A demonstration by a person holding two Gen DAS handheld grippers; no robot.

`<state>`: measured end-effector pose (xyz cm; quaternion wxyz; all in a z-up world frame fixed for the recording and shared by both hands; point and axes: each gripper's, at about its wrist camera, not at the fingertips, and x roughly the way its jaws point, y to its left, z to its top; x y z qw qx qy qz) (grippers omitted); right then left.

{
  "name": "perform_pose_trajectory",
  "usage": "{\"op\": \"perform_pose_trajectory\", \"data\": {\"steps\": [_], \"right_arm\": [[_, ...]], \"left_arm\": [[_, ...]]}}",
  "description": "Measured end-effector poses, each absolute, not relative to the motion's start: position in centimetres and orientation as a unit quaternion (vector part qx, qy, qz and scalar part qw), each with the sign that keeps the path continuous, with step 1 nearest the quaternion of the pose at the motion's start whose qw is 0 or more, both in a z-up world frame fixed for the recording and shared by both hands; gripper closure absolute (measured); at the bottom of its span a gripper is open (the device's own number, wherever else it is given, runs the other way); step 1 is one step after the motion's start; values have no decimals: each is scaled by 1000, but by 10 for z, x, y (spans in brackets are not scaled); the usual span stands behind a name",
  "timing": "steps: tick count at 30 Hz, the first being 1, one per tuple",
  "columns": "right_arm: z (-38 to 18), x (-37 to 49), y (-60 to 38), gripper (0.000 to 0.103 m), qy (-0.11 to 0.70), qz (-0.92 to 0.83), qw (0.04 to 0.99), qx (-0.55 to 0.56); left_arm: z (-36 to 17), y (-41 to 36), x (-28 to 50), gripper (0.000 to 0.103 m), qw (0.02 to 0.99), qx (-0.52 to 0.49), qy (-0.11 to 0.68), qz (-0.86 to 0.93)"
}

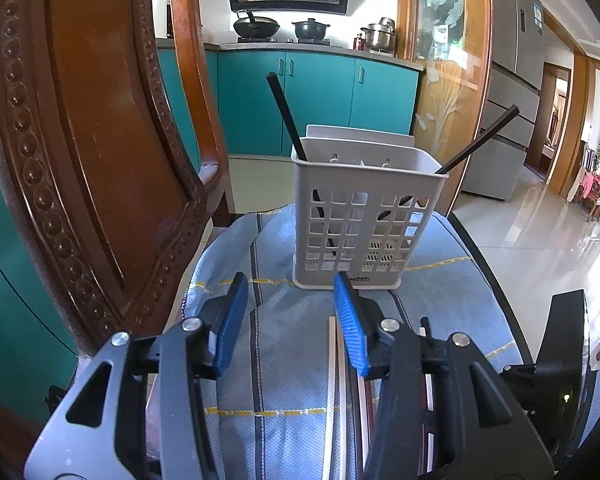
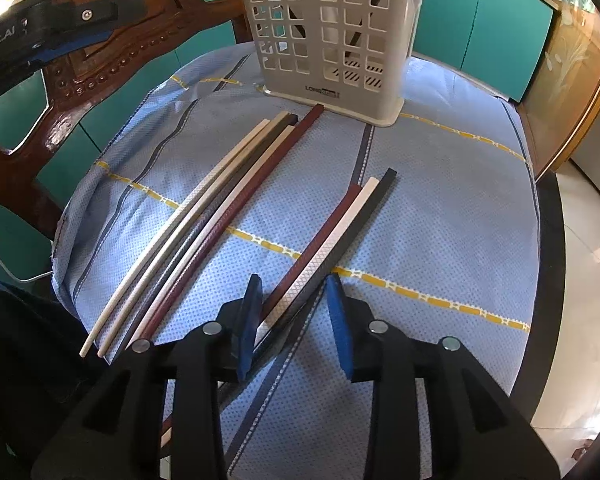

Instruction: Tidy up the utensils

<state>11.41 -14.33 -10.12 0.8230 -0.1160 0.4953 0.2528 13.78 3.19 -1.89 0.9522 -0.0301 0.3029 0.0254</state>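
Two black chopsticks in white slotted caddy, leaning apart

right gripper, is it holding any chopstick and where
Nothing is held: the right gripper is open over three loose chopsticks on the cloth.

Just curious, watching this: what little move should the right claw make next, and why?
Probably close on the black chopstick: the right claw stands open around a group of three, and two black chopsticks already stand in the white basket.

Carved wooden chair at left; teal cabinets, wok, pots behind; blue cloth underneath.
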Motion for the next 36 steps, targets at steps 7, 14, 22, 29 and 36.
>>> {"op": "perform_pose_trajectory", "data": {"steps": [7,14,22,29,36], "right_arm": [[-102,114,-143,68,495,252,824,-117],[-102,113,-146,70,494,255,822,-125],[-102,112,-145,70,493,255,823,-125],[-102,112,-145,70,492,254,823,-126],[-101,112,-143,70,491,253,824,-132]], "left_arm": [[-23,29,138,57,951,-26,307,26],[-24,29,138,57,951,-26,308,26],[-27,26,138,56,950,-24,310,23],[-27,26,137,56,950,-24,310,23],[-27,26,137,56,951,-23,309,23]]}}
